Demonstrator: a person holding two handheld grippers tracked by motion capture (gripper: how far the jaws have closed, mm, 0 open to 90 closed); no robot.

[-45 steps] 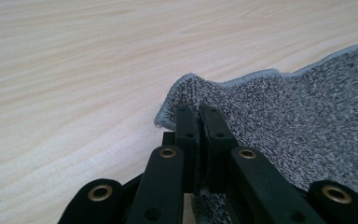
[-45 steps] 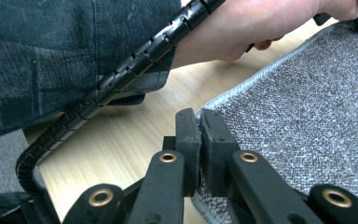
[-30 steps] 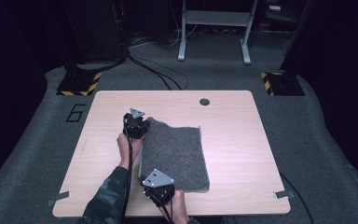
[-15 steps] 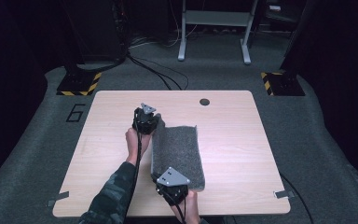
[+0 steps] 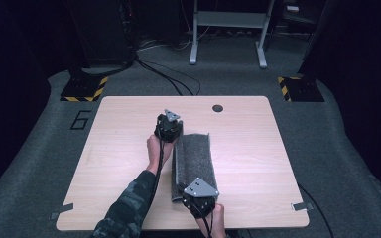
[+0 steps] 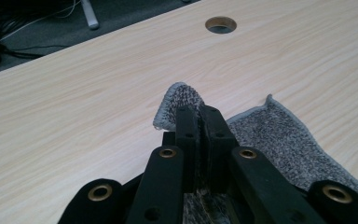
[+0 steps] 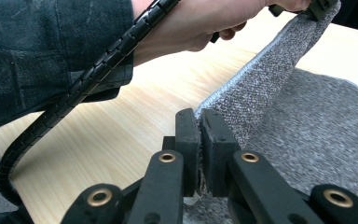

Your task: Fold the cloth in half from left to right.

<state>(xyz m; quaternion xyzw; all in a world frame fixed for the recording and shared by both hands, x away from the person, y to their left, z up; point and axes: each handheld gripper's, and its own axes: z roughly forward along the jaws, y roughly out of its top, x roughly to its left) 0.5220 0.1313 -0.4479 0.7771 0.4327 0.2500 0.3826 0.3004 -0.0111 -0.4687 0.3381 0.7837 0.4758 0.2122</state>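
A "6" (image 5: 81,119) marks the grey carpet (image 5: 30,163) left of the pale wood desk (image 5: 119,148). The left claw (image 5: 170,133) pinches the far corner of the grey cloth (image 5: 196,156), lifted along its left edge at mid-desk. The right claw (image 5: 192,197) pinches the near corner. A round hole (image 5: 218,107) sits near the far edge. Behind, a dim room holds what may be stands (image 5: 297,84) and cables (image 5: 168,74).

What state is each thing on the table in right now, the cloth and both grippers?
Grey woven cloth: partly folded, its left edge lifted off the light wooden table and carried over the rest.
Left gripper: shut on the cloth's far corner.
Right gripper: shut on the cloth's near corner.
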